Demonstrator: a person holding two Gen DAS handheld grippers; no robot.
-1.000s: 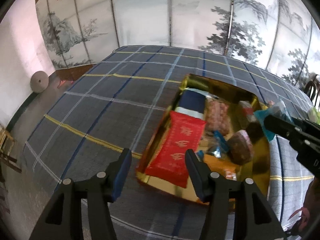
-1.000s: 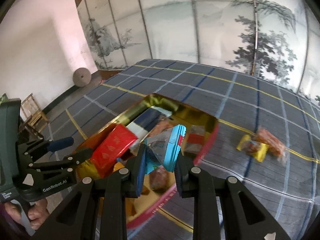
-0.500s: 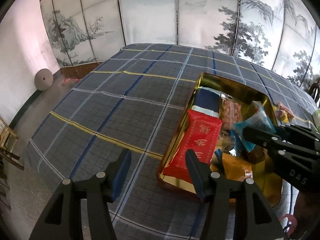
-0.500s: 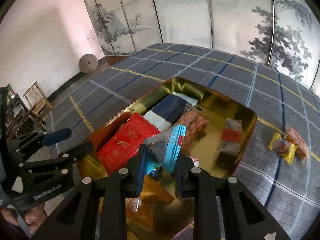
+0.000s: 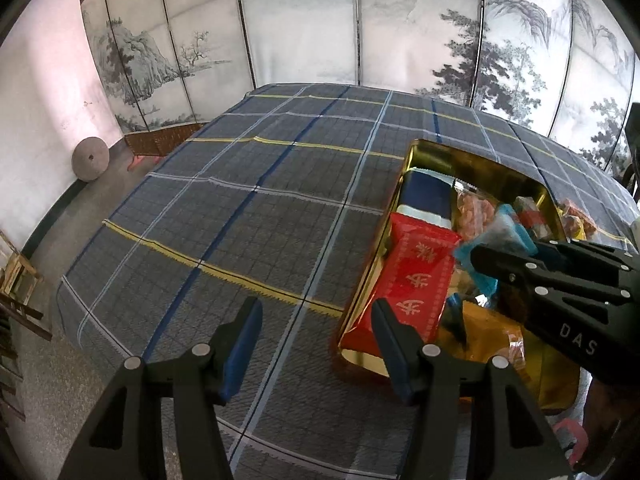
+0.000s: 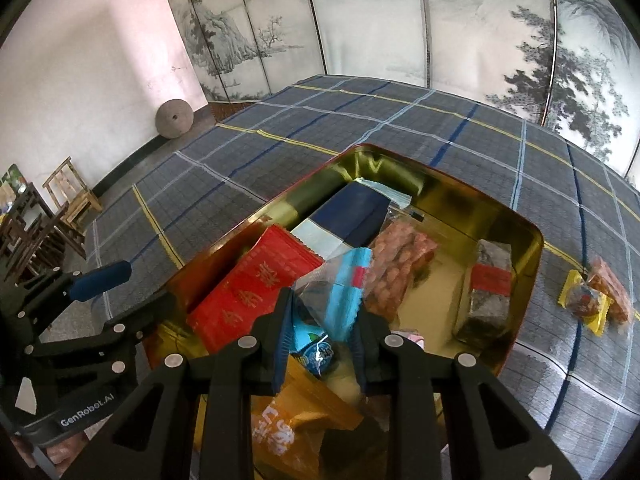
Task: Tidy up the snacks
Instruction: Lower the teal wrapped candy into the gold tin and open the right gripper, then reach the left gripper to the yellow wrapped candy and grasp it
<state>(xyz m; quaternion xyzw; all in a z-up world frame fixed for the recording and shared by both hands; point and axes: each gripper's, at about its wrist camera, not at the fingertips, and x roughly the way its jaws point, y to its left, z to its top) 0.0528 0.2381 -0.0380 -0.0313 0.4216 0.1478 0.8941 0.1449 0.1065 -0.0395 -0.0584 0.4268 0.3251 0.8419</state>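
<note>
The blue-and-clear snack packet [image 6: 340,292] is seen hanging between the right tongs [image 6: 324,336], low over the gold tin [image 6: 516,304], just above the red packet [image 6: 256,296] and the orange packet [image 6: 280,432]. The jaws have just been eased apart a little, yet the wrapper is gripped between the pads. A light, crinkly, slippery thing is judged here: soft film, crushable contents, best taken by the flat sealed edge rather than the middle. The left tongs [image 5: 316,340] are held released and empty over the checked tabletop [image 5: 240,220], beside the tin's near corner. From the right wrist view, two loose snacks [image 6: 592,300] are shown lying outside the tin on the cloth, along with a dark wrapped block [image 6: 488,292] inside; in the left view the right tongs and packet [image 5: 496,240] are shown from the side.
</note>
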